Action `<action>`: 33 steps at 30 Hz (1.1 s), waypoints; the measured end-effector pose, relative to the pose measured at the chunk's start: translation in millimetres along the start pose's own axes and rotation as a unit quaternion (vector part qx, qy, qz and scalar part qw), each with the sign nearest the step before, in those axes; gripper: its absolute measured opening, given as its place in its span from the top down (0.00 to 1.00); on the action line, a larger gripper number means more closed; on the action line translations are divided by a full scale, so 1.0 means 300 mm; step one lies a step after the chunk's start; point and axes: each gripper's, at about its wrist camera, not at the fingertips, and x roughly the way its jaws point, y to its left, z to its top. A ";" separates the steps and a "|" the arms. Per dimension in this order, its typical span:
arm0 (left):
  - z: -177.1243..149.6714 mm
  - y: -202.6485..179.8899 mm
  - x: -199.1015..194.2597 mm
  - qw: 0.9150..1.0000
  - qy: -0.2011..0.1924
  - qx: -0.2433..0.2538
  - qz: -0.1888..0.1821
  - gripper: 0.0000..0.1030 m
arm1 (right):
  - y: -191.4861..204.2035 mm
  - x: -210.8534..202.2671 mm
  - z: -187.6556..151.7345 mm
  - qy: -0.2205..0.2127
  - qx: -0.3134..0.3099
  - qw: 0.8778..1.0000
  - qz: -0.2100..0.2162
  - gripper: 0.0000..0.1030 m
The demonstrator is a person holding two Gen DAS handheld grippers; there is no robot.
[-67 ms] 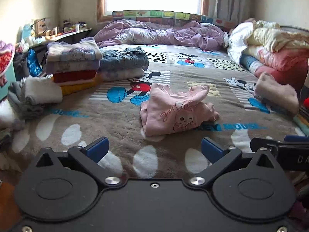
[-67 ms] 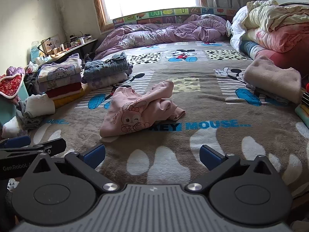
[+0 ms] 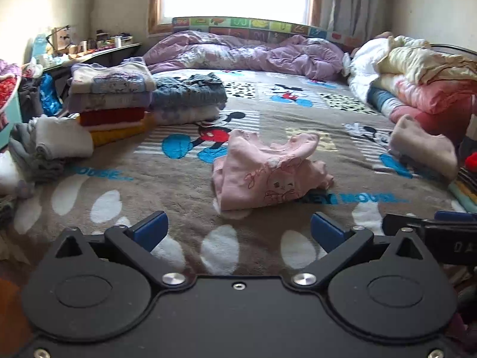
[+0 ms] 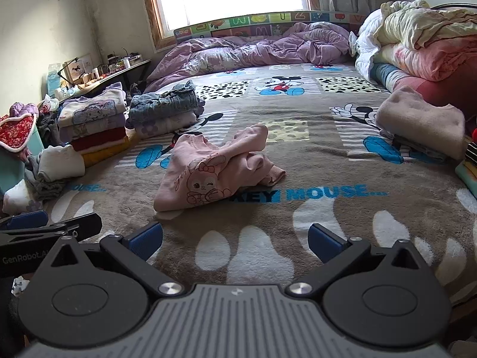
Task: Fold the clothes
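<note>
Both the left claw [image 3: 238, 229] and the right claw [image 4: 235, 237] are spread wide and empty. Ahead of them, a pink top [image 3: 265, 176] is crumpled on the bed [image 3: 149, 185]; its bunny print is seen in full only in the right view.

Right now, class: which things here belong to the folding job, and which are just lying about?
Part of the job:
pink top, crumpled mid-bed
left gripper, open, empty
right gripper, open, empty
folded stacks, by the bed's left edge

Just lying about:
purple duvet
piled quilts
cluttered desk
Mickey blanket
</note>
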 end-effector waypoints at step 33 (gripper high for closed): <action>-0.018 0.025 -0.019 0.999 -0.023 -0.023 -0.021 0.00 | 0.033 -0.005 0.005 -0.001 -0.022 1.000 -0.007 0.00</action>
